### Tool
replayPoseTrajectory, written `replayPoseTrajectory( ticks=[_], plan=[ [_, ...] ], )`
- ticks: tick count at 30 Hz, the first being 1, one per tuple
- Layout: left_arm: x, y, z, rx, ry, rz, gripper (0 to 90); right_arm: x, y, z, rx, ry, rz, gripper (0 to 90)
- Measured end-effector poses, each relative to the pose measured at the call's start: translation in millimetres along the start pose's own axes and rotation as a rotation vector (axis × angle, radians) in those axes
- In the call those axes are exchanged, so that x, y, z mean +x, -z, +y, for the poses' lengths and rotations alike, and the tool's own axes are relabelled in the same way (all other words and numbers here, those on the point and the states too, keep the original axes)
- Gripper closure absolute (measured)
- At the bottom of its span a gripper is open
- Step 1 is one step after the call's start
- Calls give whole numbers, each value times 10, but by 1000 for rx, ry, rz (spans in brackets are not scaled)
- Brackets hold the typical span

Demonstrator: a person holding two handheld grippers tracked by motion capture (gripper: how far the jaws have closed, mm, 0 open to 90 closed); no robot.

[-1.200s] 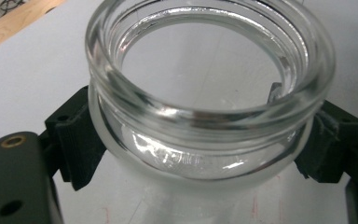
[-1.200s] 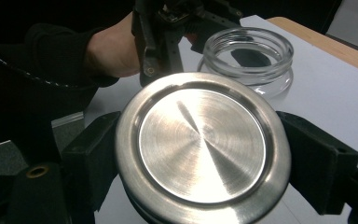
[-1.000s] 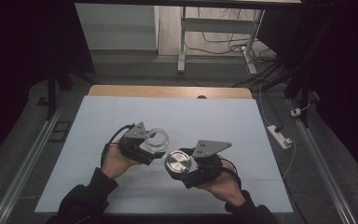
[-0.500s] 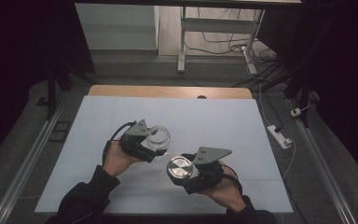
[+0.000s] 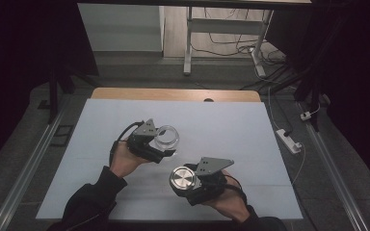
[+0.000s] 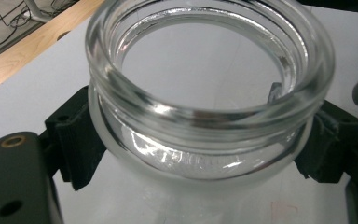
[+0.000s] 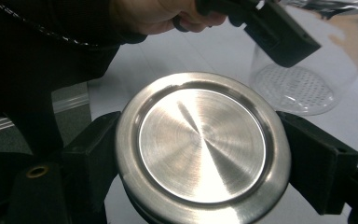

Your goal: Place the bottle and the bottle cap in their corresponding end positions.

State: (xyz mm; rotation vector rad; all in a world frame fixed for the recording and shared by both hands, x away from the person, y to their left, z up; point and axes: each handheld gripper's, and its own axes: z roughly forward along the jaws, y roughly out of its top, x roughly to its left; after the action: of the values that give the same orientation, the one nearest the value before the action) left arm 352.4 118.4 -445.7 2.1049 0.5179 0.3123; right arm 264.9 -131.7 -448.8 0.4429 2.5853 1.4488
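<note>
Fingers of your left gripper (image 5: pixel 166 144) clamp the glass jar (image 5: pixel 166 136) below its rim – your right gripper (image 5: pixel 185 182) grips the steel lid (image 5: pixel 182 178), both above the surface (image 5: pixel 231 125).

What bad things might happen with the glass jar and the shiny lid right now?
The glass jar is smooth and round, and the left gripper pinches it only at two sides below the rim, so it might slip, fall on the table and perhaps crack. The metal lid is squeezed only at its edge by the right gripper, so it might pop out. Both are held close together, so they might bump.
</note>
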Motion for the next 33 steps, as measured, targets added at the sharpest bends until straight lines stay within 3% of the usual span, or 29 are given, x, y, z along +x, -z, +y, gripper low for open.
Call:
replayPoseTrajectory(
  ticks=[11, 33],
  plan=[
    [87, -150, 20, 8, 5, 6, 155, 13, -130, -74, 19, 22, -3, 184],
    [302, -487, -1, 16, 20, 39, 155, -29, -418, -223, 60, 13, -14, 184]
  ],
)
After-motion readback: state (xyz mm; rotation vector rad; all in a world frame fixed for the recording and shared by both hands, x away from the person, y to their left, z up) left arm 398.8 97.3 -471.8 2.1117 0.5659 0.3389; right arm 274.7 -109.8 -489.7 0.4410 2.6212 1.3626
